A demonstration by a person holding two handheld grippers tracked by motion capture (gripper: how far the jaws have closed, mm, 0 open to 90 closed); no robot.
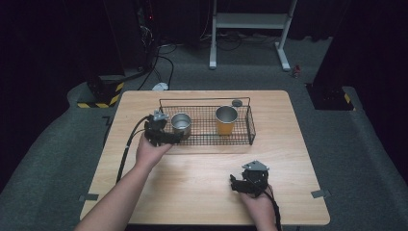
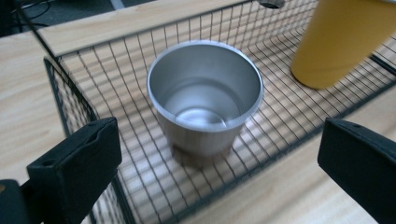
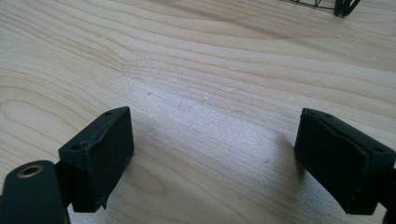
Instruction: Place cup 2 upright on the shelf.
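Looking down from the high view, a wire basket [image 1: 250, 126] is seen on the tabletop [image 1: 202, 183], and two cups stand inside it: a silver cup [image 1: 181, 124] at the left end and a yellow cup [image 1: 226, 120] further right, well apart. The left gripper [image 1: 169, 137] is held just beside the silver cup, at the basket's near left corner, while the right gripper [image 1: 234, 184] is kept low over the bare wood, far from the basket. In the left gripper view, the silver cup [image 2: 205, 100] is seen standing upright and empty on the wire floor, and the jaws are spread wide with nothing between them and nothing touched. The cup looks like thin shiny metal, so it is judged to be light, hard and a bit slippery; it will not bend or break easily, but it could slide or tip if it is squeezed badly. A good hold would be on the rim, one jaw inside and one outside, or around the sides below the rim. In the right gripper view, the jaws are spread wide over plain wood [image 3: 201, 84] and nothing is pinched.
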